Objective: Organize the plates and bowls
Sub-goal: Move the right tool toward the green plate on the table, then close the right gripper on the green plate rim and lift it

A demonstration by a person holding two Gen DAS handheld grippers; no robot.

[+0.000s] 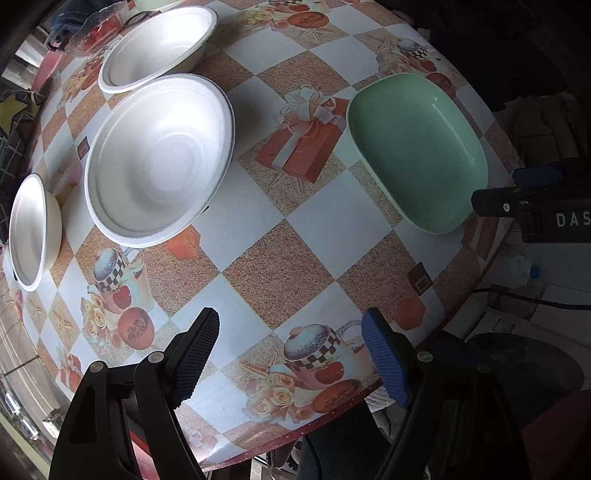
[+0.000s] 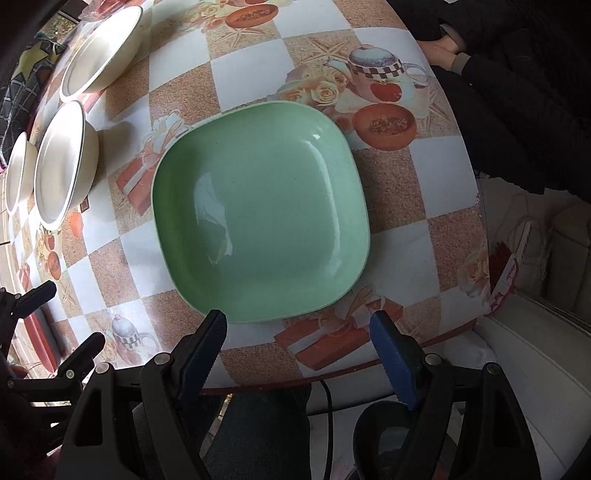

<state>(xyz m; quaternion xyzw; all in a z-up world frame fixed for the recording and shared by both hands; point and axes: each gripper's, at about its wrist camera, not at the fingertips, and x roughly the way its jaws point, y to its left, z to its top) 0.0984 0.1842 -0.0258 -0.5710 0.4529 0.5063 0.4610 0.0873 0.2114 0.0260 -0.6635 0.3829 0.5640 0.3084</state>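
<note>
A green square plate lies on the patterned table near its front edge; it also shows in the left wrist view at the right. Three white bowls stand in a row on the left: a far one, a middle one and a near one. In the right wrist view they line the left edge. My left gripper is open and empty above the table's front. My right gripper is open and empty, just short of the green plate's near rim.
The table has a checkered cloth with teapot and gift prints. Clutter sits beyond the far bowl. A seated person's dark clothes are at the right. White furniture stands below the table's right edge.
</note>
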